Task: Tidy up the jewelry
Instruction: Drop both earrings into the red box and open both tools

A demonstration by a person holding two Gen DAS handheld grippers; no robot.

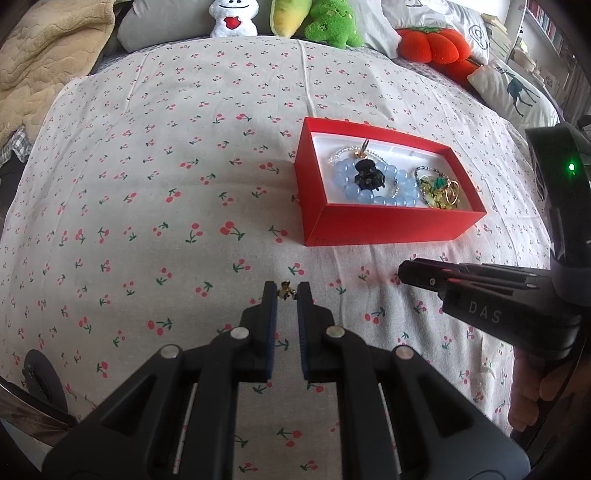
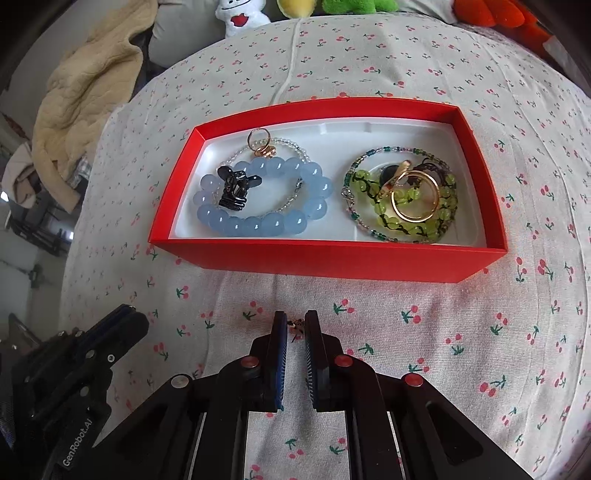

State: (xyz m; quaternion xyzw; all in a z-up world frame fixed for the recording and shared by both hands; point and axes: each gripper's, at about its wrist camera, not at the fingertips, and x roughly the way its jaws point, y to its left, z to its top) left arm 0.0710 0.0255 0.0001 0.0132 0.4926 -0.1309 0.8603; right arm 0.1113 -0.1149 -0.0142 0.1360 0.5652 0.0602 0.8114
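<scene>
A red box point(image 1: 384, 223) point(image 2: 332, 258) with a white liner lies on the cherry-print bed. It holds a blue bead bracelet point(image 1: 349, 186) point(image 2: 258, 221), a black hair clip point(image 1: 367, 175) point(image 2: 236, 192), a green bead bracelet point(image 2: 406, 221) and gold rings point(image 2: 415, 201). My left gripper point(image 1: 287, 291) is shut on a small dark-and-gold earring point(image 1: 286, 290) between its fingertips, in front of the box. My right gripper point(image 2: 296, 326) is shut on another small earring point(image 2: 296, 326), close to the box's near wall. The right gripper also shows in the left wrist view point(image 1: 406, 273).
Plush toys point(image 1: 332, 20) and pillows point(image 1: 513, 88) line the far edge of the bed. A beige blanket point(image 1: 40, 70) point(image 2: 88, 96) lies at the left. The left gripper's body point(image 2: 92, 354) shows low left in the right wrist view.
</scene>
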